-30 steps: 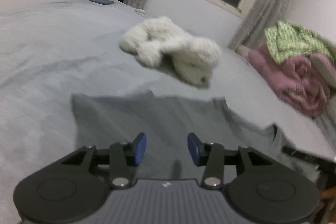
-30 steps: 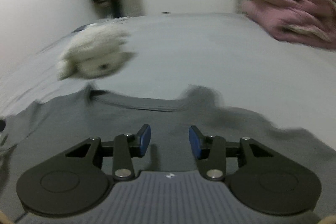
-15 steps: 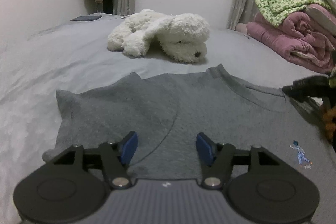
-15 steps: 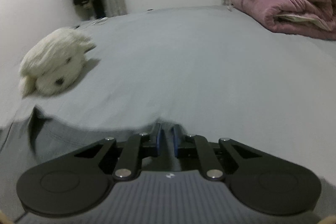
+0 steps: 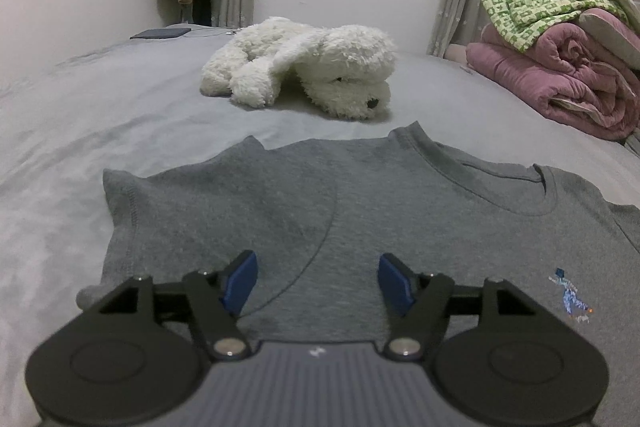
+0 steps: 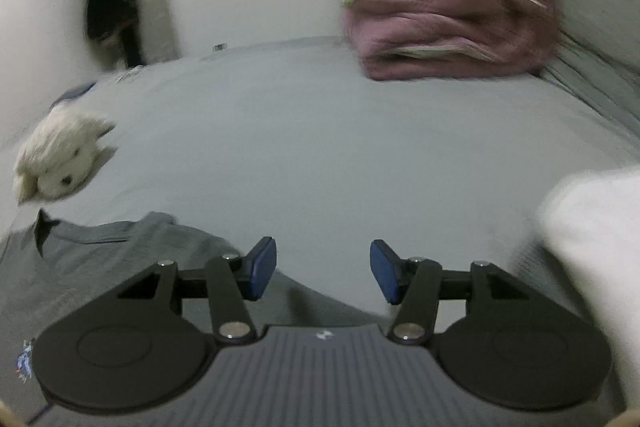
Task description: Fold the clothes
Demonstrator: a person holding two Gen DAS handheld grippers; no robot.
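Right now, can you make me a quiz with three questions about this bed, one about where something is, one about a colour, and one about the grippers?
1. Where is the toy dog?
A. beyond the shirt's collar
B. on the shirt
C. on the blankets

2. What colour is the shirt?
A. pink
B. grey
C. green

3. How are the two grippers?
A. both open
B. both shut
C. one shut on the shirt

Answers:
1. A, it lies on the bed past the collar.
2. B, the shirt is grey all over.
3. A, the left gripper and the right gripper both show a wide gap holding nothing.
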